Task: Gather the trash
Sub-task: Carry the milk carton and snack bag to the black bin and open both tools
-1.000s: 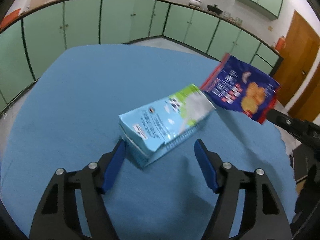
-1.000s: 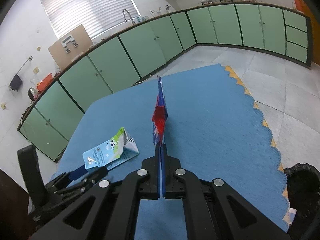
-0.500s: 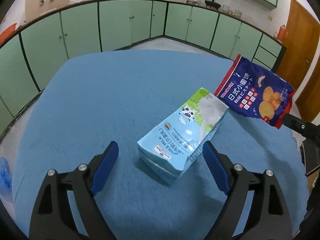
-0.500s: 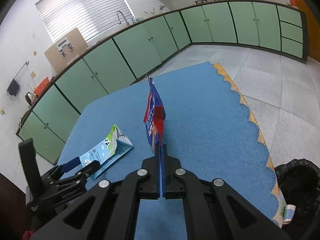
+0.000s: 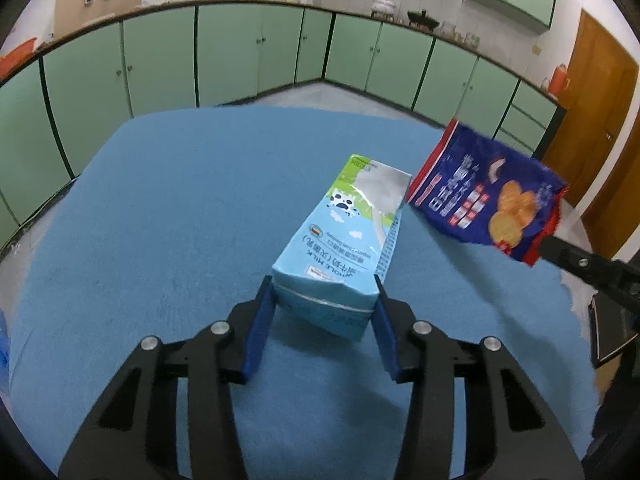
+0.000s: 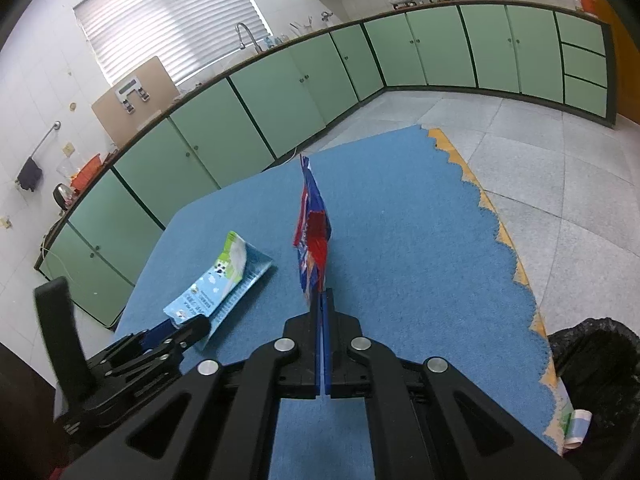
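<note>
The left tool (image 5: pixel 323 300) is seen with its jaws drawn in around the near end of the carton (image 5: pixel 344 248), which lies on the blue surface (image 5: pixel 160 208) straight ahead of it. The jaws have just been closing, and the pads (image 5: pixel 258 320) appear to touch the carton's sides, though only at its very end. The right tool (image 6: pixel 322 312) is pressed together on the tail of the snack bag (image 6: pixel 313 236), which is held up edge-on ahead of it, clear of the surface.

A slip is judged the main risk: the carton is gripped only by its last part, and most of its length juts forward unsupported, so it could pivot or pull free when lifted. The end wall already looks dented (a soft, probably empty pack), so harder squeezing could crush it rather than secure it. The bag is pinched by a thin edge and could tear or slide out if swung. The black-lined bin (image 6: pixel 596 356) lies low and to the right of the right tool, off the surface, so a loose release could miss it.

How firmly the pads press cannot be made out. The bin is cut off by the frame edge, and the small item beside it (image 6: pixel 576 428) cannot be identified. Whether the carton holds liquid is hidden.
</note>
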